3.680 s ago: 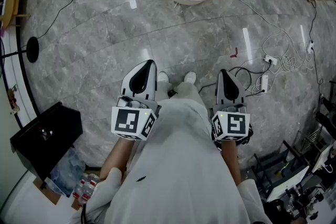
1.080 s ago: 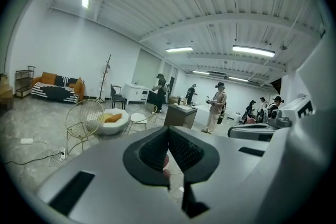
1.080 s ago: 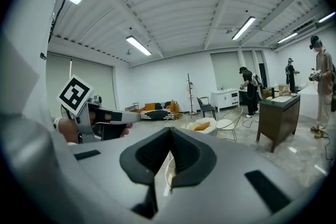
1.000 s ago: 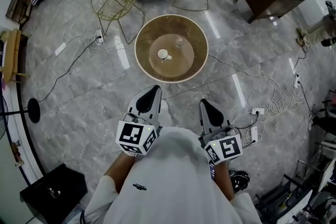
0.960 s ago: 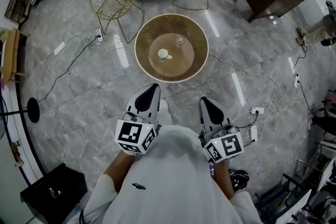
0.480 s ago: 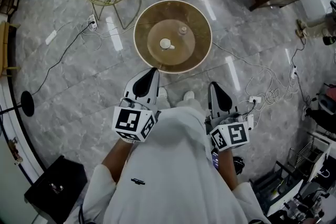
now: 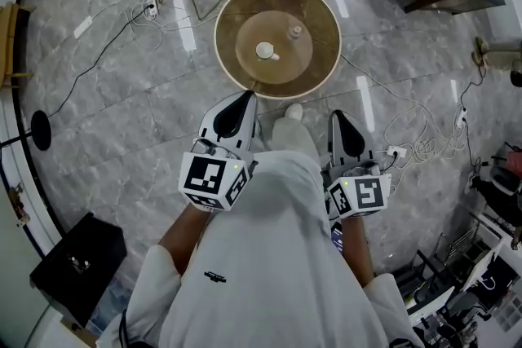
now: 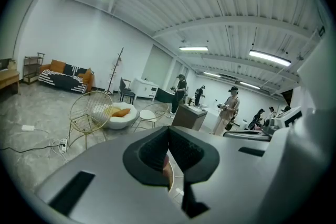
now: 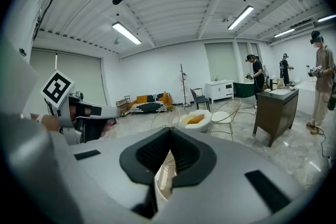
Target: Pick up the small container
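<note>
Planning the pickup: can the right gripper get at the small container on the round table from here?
Probably not yet. The right gripper hangs short of the round table, jaws shut. Nothing stands between it and the small container; only the cup sits beside it.

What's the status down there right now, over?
Jaws shut and empty on left gripper and right gripper. Ahead on the round table, small container untouched beside a cup. Path clear.

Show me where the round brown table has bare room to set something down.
The round brown table is bare along its left side, near edge and right side, between rim and middle. Only the middle is crowded: the white cup and the small pale container stand close together there.
</note>
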Motion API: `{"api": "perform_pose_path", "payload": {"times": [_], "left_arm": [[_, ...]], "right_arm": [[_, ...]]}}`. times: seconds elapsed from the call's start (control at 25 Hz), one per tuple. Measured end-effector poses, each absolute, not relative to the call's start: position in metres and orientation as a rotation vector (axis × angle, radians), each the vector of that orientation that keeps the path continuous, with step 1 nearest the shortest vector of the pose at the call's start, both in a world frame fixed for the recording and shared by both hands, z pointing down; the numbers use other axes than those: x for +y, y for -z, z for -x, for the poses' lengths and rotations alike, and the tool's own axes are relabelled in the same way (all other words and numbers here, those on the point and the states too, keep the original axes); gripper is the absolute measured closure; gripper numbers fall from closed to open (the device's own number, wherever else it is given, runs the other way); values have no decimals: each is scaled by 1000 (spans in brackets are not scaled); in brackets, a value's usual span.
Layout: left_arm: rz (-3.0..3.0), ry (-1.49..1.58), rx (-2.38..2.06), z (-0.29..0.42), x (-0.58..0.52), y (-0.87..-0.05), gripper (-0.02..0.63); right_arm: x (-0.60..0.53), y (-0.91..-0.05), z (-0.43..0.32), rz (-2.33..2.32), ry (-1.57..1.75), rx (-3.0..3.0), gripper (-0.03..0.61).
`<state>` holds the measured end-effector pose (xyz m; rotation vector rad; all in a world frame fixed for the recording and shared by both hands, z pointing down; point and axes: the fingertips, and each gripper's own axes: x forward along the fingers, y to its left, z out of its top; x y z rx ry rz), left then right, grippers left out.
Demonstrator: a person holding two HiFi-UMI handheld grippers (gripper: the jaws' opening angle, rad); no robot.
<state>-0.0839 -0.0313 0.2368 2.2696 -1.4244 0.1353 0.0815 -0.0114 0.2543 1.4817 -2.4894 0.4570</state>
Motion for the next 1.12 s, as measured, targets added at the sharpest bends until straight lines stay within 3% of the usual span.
{"api": "perform_pose_path", "payload": {"times": [0.36, 1.12], "left_arm": [[-2220, -249, -1407, 57, -55, -268, 595], [-1968, -380, -1499, 23, -103, -364, 595]], "right_arm": [[-61, -292, -92, -1372, -423, -2516, 560], [-179, -436, -98, -1065, -497, -2553, 446]]}}
